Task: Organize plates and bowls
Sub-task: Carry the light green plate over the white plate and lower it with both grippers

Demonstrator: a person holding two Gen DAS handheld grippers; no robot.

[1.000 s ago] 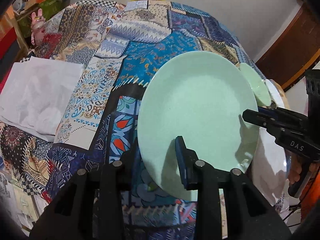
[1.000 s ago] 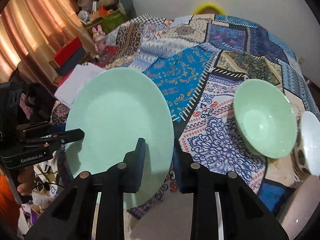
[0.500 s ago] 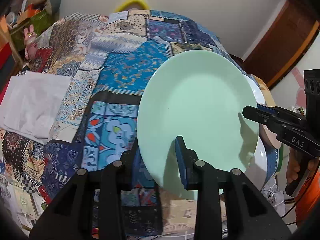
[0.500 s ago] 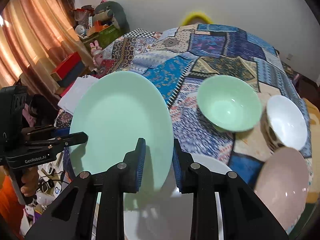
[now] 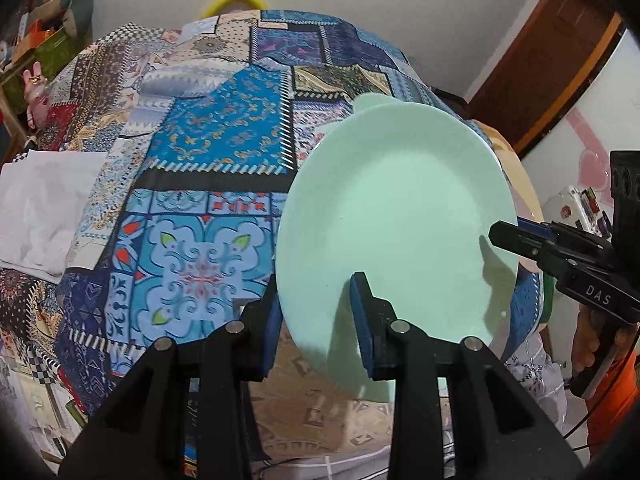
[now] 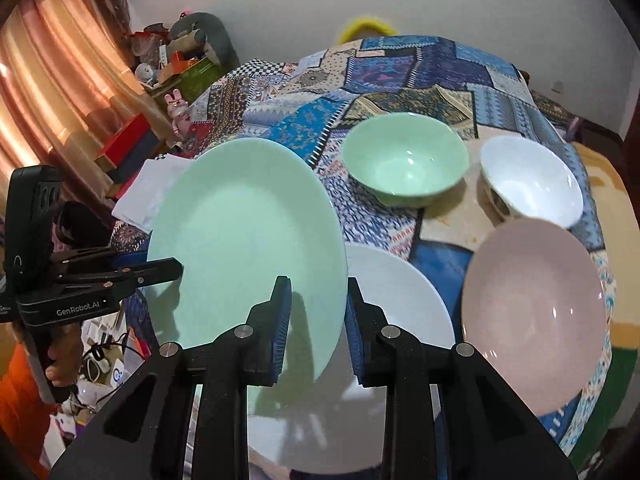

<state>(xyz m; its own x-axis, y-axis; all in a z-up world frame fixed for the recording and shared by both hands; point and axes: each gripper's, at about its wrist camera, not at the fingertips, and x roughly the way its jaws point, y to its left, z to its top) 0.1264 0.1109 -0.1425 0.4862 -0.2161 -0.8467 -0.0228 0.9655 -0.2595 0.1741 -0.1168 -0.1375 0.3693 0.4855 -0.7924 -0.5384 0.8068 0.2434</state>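
Observation:
A pale green plate (image 5: 396, 216) (image 6: 244, 240) hangs tilted above the table, held at both sides. My left gripper (image 5: 318, 316) is shut on its near-left rim. My right gripper (image 6: 318, 314) is shut on its opposite rim. Each gripper shows in the other's view: the right one (image 5: 520, 236) and the left one (image 6: 168, 268), both clamped on the plate. Under the plate's right part lies a white plate (image 6: 396, 300). To the right of it sit a pink plate (image 6: 532, 312), a green bowl (image 6: 404, 160) and a white bowl (image 6: 532, 180).
A patchwork cloth (image 5: 208, 152) covers the round table. White paper (image 5: 36, 208) lies at its left edge. Boxes and soft toys (image 6: 180, 64) crowd the far left by an orange curtain (image 6: 60, 92). A person's hand (image 5: 600, 344) grips the right handle.
Both grippers carried the green plate to the right across the table. The green bowl, white bowl, white plate and pink plate came into the right wrist view.

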